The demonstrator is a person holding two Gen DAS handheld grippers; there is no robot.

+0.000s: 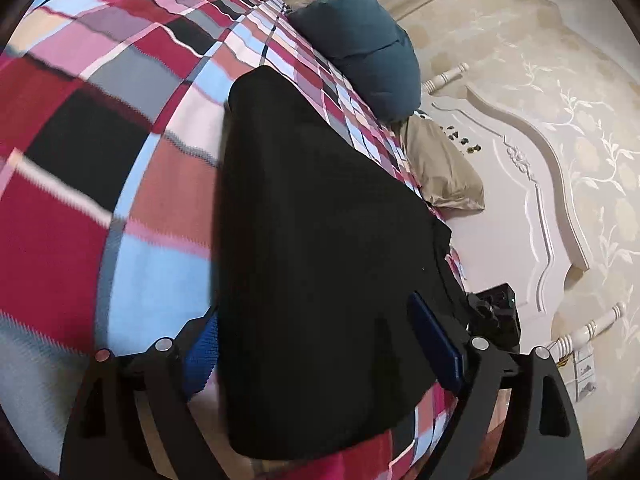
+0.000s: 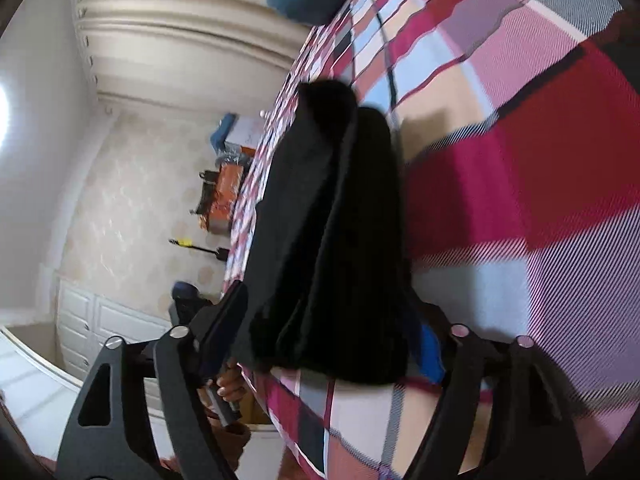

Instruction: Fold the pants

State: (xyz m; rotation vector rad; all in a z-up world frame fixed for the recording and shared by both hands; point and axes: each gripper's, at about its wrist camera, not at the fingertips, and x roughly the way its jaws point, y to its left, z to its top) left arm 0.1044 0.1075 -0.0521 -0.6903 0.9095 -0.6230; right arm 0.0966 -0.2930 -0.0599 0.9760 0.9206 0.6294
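Note:
The black pants (image 1: 320,248) lie folded in a long bundle on the plaid bedspread (image 1: 120,160). My left gripper (image 1: 320,344) stands open, its blue-padded fingers (image 1: 202,360) on either side of the near end of the pants. In the right wrist view the pants (image 2: 340,240) show as a thick layered stack on the bedspread (image 2: 520,160). My right gripper (image 2: 332,336) is also open, with its fingers (image 2: 430,352) straddling the other end of the bundle. The other gripper's body (image 1: 496,316) shows past the pants in the left wrist view.
A teal pillow (image 1: 360,40) and a beige pillow (image 1: 444,168) lie at the head of the bed by the white headboard (image 1: 520,200). In the right wrist view, boxes and an orange bag (image 2: 226,188) stand beside the bed, near white cabinets (image 2: 100,320).

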